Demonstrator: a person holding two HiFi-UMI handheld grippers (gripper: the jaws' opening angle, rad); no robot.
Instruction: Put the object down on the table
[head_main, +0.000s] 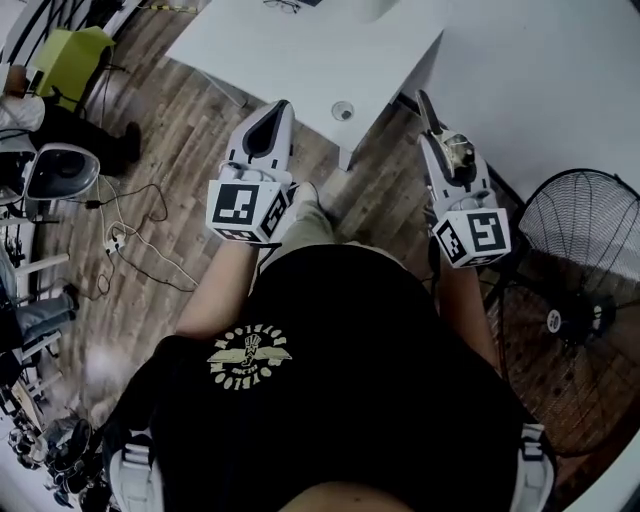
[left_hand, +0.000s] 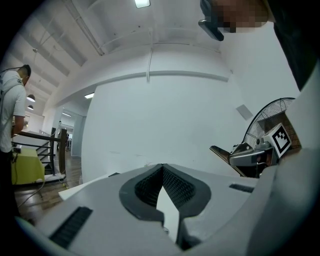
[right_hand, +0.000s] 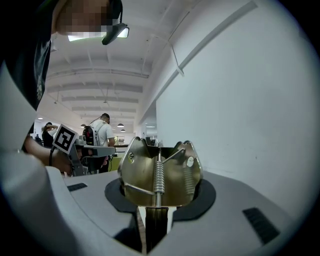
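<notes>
The metal clamp (right_hand: 160, 172) gripped by the right gripper (right_hand: 159, 202) has its rear end buried between the pads, so how far back it reaches cannot be seen. Ahead of the left gripper (head_main: 278, 112), a small round thing (head_main: 343, 111) on the white table (head_main: 280, 50) is too small to name, and the table runs off the top edge. To the right of the right gripper, the fan (head_main: 580, 230) is cut by the picture's edge
</notes>
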